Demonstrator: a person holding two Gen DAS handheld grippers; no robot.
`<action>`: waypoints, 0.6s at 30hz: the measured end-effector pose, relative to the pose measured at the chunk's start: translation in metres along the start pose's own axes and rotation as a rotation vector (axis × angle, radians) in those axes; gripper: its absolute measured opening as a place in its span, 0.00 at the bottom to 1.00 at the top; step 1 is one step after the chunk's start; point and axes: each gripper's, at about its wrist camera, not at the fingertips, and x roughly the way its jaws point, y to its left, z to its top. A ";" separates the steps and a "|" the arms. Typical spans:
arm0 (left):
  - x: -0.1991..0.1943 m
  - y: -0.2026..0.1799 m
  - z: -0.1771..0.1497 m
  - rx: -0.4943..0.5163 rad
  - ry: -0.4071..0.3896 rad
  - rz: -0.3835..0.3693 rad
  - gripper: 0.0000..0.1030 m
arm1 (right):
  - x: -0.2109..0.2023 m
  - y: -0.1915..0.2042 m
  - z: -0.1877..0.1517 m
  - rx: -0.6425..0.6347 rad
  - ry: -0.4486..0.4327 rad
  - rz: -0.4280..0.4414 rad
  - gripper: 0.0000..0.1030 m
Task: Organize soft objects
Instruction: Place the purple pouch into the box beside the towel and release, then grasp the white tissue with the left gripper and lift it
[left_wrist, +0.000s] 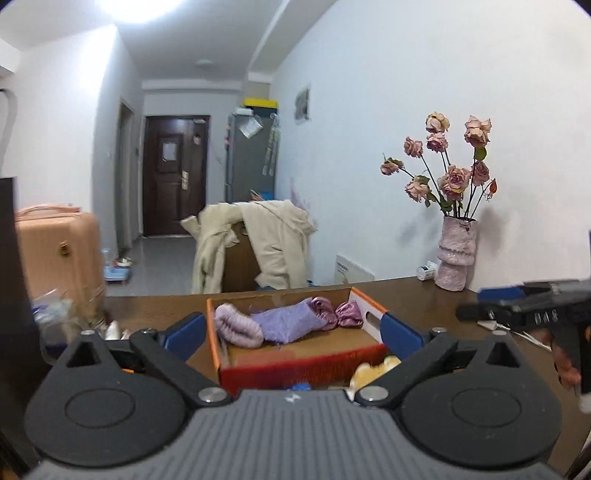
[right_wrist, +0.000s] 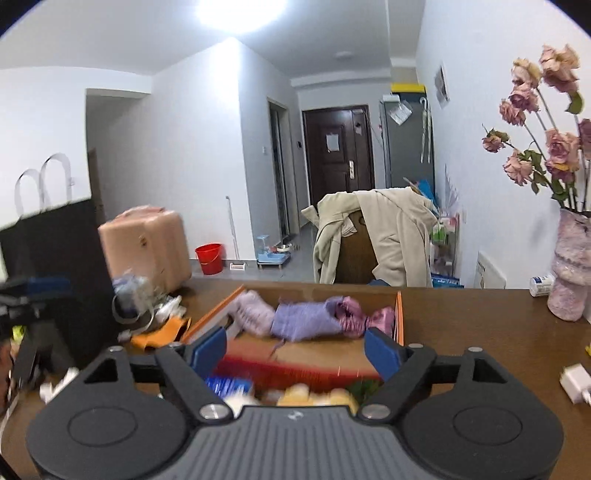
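soft things in the box, both grippers open above it

a purple cloth (left_wrist: 286, 323) lies across the far part of an open cardboard box (left_wrist: 295, 363), with a fluffy lilac roll (left_wrist: 236, 325) touching its left end and a shiny pink bow (left_wrist: 338, 314) at its right end. the box sits on a brown wooden surface (left_wrist: 424, 295). just in front of the box's red near wall lies something soft and yellow (left_wrist: 373, 371), blurred and partly hidden.

the left gripper (left_wrist: 293, 332) has its blue-padded fingers (left_wrist: 184, 334) spread wide, holding nothing, one on either side of the box. the right gripper (right_wrist: 295, 349) is likewise wide open and empty, its fingers (right_wrist: 382, 352) framing the same box; in the left view it shows at the right edge.

a pink vase (left_wrist: 456, 253) of dried roses stands near the wall, well to the right of the box. a white charger (right_wrist: 576, 382) lies on the surface at the right.
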 end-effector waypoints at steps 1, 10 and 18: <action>-0.009 -0.003 -0.009 -0.001 -0.001 0.017 1.00 | -0.005 0.004 -0.014 0.002 -0.005 -0.006 0.80; -0.034 -0.021 -0.103 -0.052 0.145 0.051 1.00 | -0.041 0.033 -0.110 0.002 0.057 0.021 0.83; 0.029 -0.017 -0.137 -0.130 0.289 0.145 0.93 | -0.028 0.040 -0.129 0.021 0.124 0.014 0.83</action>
